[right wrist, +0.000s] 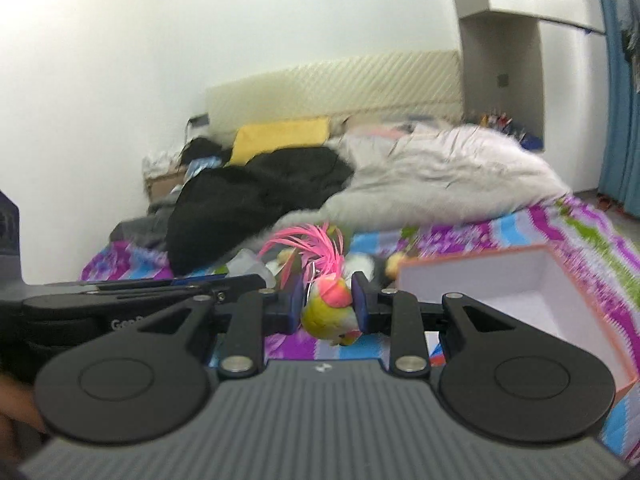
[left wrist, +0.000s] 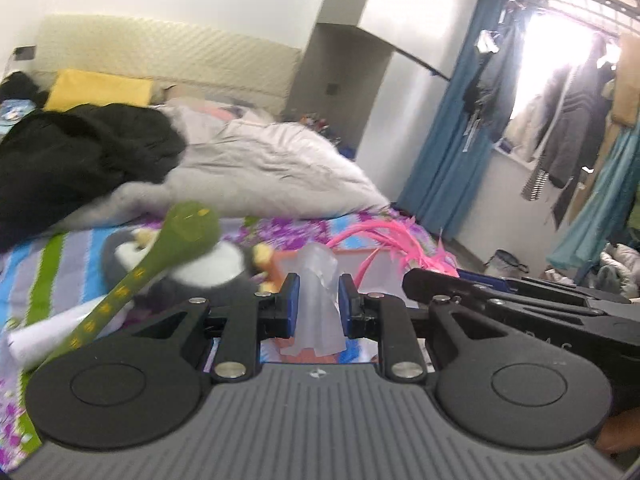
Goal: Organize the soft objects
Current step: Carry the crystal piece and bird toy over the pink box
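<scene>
Bedding in bright purple, blue and green stripes [right wrist: 568,224] covered the bed on which everything was laid, with a cream quilted headboard [right wrist: 336,80] behind it.

A translucent, frosted soft figure [left wrist: 318,300] was gripped between the blue pads of the left gripper [left wrist: 319,304], raised above the bedding. A soft yellow-green bird toy with a pink head and long pink feathers [right wrist: 330,312] was clamped between the pads of the right gripper [right wrist: 327,304], just left of an open white box with an orange rim [right wrist: 576,280].

Only in the left wrist view were a green plush snake with yellow markings [left wrist: 188,228] and a grey-and-white plush penguin [left wrist: 212,268] seen, the snake draped across the penguin; whether a rolled white item [left wrist: 44,336] beside them was paper or cloth could not be told. The right gripper's black body [left wrist: 520,300] was caught at that view's right edge, with the pink feathers above it. A blue curtain [left wrist: 464,120] and clothes hung on a rail by a bright window [left wrist: 576,120] were shown fully there too.

In both views a crumpled black garment [right wrist: 256,200], a rumpled pale grey duvet [right wrist: 452,176] and a yellow pillow [right wrist: 280,136] were seen farther up the bed. The box's white interior was shown only in the right wrist view.
</scene>
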The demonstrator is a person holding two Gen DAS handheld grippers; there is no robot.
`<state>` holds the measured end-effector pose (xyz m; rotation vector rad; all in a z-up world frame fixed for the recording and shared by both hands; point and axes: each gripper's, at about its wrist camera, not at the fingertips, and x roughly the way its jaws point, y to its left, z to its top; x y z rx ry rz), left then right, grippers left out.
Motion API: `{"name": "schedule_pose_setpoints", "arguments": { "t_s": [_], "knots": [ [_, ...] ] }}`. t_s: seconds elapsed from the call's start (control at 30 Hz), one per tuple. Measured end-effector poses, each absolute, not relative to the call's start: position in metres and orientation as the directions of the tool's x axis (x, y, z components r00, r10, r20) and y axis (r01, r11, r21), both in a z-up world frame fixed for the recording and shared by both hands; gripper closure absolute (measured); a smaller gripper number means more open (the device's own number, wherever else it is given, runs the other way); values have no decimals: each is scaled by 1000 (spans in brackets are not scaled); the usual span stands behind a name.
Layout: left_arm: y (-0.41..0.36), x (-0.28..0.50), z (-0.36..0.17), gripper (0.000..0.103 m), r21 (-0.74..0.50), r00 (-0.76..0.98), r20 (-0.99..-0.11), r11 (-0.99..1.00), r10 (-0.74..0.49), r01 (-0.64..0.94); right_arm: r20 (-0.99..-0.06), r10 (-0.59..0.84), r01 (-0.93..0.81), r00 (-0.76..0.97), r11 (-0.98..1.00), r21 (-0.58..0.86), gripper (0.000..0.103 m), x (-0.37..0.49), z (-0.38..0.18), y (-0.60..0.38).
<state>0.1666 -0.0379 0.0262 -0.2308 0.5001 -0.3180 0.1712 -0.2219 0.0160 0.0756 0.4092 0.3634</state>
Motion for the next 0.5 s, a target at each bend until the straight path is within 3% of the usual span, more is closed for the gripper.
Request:
{"name": "schedule_pose_setpoints", "arguments": {
  "t_s": [0.27, 0.5],
  "knots": [
    [-93, 221, 49, 79, -306, 790, -437, 897, -430, 319, -363, 254, -220, 896, 966, 132, 73, 208, 32, -283],
    [-147, 287, 20, 79, -310, 698, -546, 886, -464, 346, -455, 171, -146, 874, 985, 91, 73, 247, 7, -315]
  ]
}}
